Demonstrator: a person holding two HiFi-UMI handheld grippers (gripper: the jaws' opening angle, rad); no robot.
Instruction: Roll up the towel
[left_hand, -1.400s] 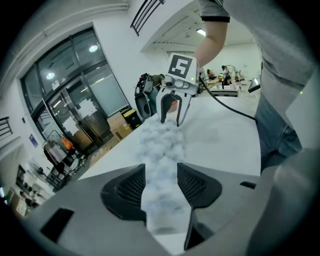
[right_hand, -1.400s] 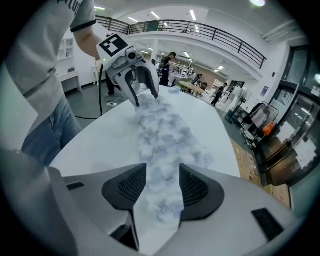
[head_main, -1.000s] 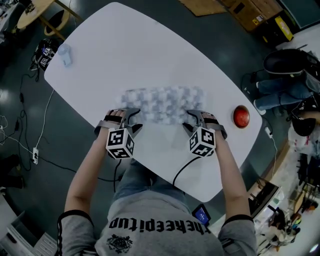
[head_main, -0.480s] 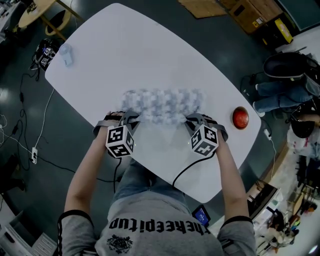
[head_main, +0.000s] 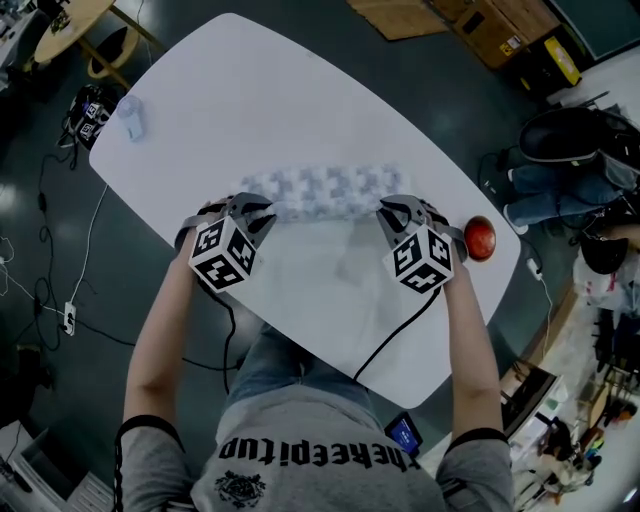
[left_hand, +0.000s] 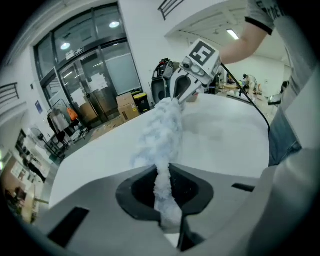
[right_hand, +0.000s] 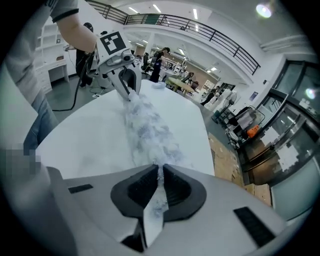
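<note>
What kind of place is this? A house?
Probably a big lab or workshop, not a house: cables trail across the floor, cardboard boxes stand by glass walls, a railed balcony runs overhead.

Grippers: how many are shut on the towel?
2. The left gripper pinches the left end of the towel, the right gripper its right end; both pairs of jaws have just been closing on it.

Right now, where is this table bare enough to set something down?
Widest: the table beyond the towel. Narrower: the near strip by the person. Crowded: the towel's ends, where the left gripper and right gripper have just closed on it, and beside the red ball.
</note>
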